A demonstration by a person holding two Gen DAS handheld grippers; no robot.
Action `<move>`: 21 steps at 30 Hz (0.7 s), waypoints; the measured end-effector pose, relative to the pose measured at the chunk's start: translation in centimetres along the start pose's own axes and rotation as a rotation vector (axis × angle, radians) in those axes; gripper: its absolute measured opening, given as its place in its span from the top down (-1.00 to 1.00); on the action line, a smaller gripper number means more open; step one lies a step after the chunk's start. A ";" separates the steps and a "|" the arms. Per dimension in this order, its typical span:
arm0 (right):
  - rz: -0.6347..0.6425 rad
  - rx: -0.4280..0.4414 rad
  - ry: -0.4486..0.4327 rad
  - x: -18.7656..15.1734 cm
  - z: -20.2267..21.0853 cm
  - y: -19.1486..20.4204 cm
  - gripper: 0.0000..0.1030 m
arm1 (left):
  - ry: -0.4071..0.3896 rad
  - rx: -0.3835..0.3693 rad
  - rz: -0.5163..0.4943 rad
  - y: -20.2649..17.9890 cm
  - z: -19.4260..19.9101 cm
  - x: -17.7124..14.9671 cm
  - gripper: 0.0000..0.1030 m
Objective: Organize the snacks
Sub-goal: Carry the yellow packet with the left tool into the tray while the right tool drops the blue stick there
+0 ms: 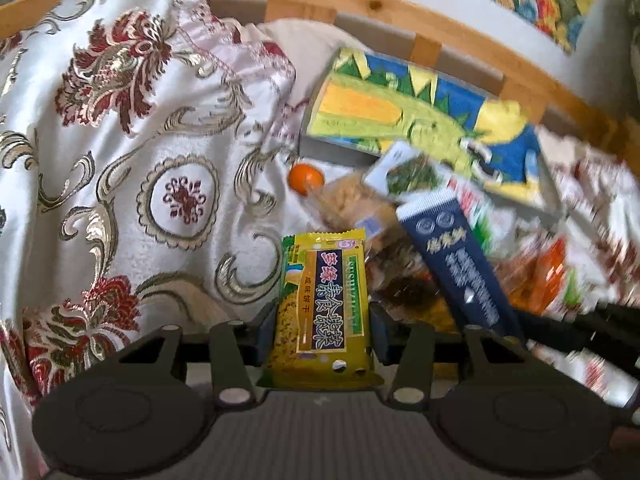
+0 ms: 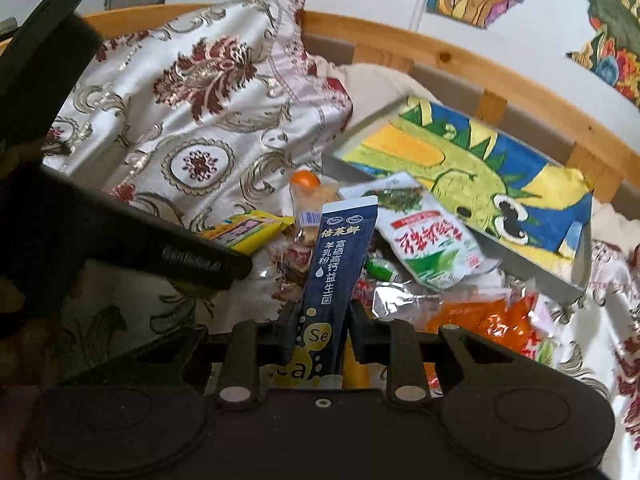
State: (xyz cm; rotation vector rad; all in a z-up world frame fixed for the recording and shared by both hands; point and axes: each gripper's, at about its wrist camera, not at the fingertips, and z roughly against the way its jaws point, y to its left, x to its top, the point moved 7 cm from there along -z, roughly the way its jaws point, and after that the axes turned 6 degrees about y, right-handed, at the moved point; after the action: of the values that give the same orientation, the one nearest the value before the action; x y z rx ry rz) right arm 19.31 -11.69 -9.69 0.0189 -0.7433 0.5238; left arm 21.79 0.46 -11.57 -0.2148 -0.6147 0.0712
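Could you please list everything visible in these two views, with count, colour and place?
yellow biscuit packet: one, yellow-green, held in left tongs
navy sachet: one, navy, held in right tongs
white-green snack pouch: one, lying against the tray's edge
orange snack packets: number unclear, right of the pile
orange-capped clear bag: one, behind the pile
tray: one, grey rim, dinosaur picture inside, tilted on the bed
floral quilt: one, cream and red, left
wooden bed rail: one, behind
left tongs: shut
right tongs: shut
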 end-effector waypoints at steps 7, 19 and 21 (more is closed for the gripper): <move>-0.012 -0.026 -0.082 1.7 2.8 -2.1 0.45 | -0.117 0.030 -0.027 -2.1 2.6 2.8 0.00; -0.193 -0.129 -0.338 7.5 2.8 -15.1 0.44 | -0.175 -0.016 -0.016 -8.8 -1.2 12.4 -0.01; -0.236 -0.152 -0.373 7.9 2.0 -17.4 0.44 | -0.178 -0.020 -0.015 -10.0 -2.8 14.0 -0.01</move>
State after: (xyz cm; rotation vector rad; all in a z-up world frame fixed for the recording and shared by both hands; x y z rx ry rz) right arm 30.87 -23.75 -0.20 0.0626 -1.1278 0.2378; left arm 34.81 -7.96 -3.68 -0.2245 -0.7941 0.0697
